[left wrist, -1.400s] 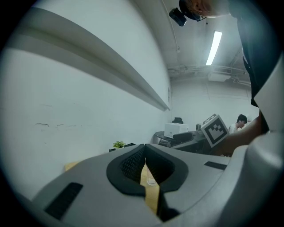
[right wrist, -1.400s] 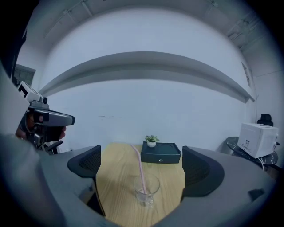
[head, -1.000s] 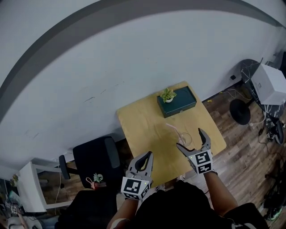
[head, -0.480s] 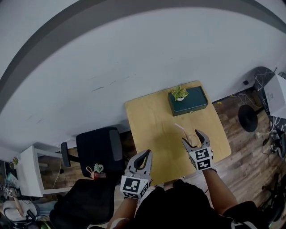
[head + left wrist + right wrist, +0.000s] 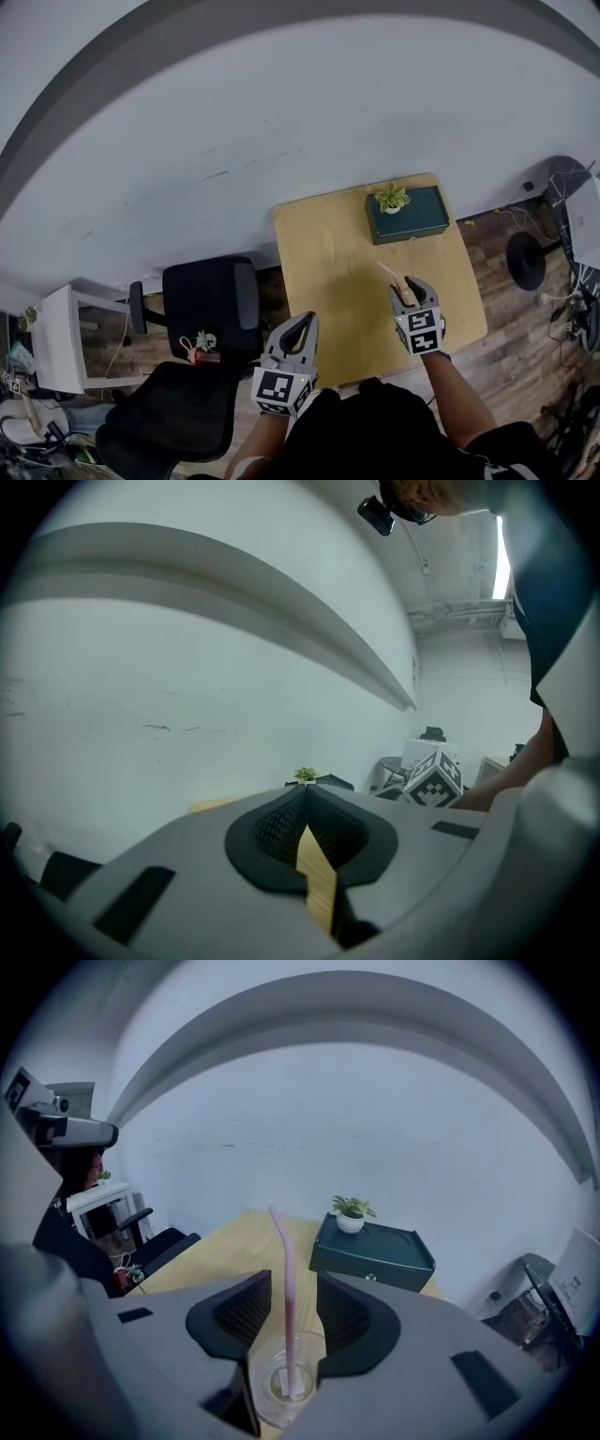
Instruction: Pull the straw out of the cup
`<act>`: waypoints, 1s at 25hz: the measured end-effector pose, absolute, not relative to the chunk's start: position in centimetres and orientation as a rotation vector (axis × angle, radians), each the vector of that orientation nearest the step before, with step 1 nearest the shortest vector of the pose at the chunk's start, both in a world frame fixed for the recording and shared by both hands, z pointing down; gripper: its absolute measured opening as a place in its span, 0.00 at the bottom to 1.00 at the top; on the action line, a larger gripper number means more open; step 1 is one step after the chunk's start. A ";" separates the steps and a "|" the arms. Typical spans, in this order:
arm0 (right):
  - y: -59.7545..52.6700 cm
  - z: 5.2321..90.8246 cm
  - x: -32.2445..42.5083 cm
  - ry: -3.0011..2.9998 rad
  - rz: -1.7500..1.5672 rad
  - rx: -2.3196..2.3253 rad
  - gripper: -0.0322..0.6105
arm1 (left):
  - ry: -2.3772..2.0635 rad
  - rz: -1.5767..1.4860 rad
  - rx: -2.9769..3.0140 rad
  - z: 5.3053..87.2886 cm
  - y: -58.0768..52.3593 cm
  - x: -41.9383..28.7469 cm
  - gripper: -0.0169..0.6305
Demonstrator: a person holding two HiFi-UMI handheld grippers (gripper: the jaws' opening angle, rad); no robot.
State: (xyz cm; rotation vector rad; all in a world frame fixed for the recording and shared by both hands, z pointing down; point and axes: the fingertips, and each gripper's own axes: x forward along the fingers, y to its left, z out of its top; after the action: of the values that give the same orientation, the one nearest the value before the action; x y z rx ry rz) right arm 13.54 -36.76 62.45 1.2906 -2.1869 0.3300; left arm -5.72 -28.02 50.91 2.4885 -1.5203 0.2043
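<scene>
Wood table (image 5: pixel 328 253), two black chairs (image 5: pixel 208 300) off left, left claw (image 5: pixel 302 330) pinched together on nothing, one pink straw (image 5: pixel 286 1269) in the one cup (image 5: pixel 281 1387) between the jaws of the right claw (image 5: pixel 292 1288), just been closing but not touching it, one green box (image 5: pixel 373 1252) and plant (image 5: pixel 352 1211) behind.

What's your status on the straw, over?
Left gripper shut, empty. Right gripper fingers have just been closing, straw between them, not yet clamped. Straw stands in cup. Nothing in the way.
</scene>
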 end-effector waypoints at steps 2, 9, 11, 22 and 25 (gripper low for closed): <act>-37.0 62.6 13.6 -2.174 0.321 1.292 0.28 | -1.526 0.204 2.482 51.0 -28.2 -5.9 0.05; -37.3 62.9 13.6 -2.153 0.305 1.299 0.15 | -1.541 0.202 2.474 51.1 -28.2 -6.4 0.06; -37.3 62.9 13.5 -2.150 0.298 1.299 0.13 | -1.537 0.200 2.480 51.0 -28.2 -6.4 0.05; -37.3 62.3 13.4 -2.141 0.257 1.310 0.13 | -1.543 0.193 2.468 51.2 -28.1 -7.0 0.05; -37.2 61.7 13.2 -2.154 0.247 1.317 0.13 | -1.553 0.191 2.467 51.2 -27.9 -7.1 0.05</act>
State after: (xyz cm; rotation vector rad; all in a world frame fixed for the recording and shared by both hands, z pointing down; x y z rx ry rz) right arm 13.17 -37.17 61.65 1.3168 -2.1537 0.2472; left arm -7.09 -27.95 51.18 2.4668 -1.5534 0.1906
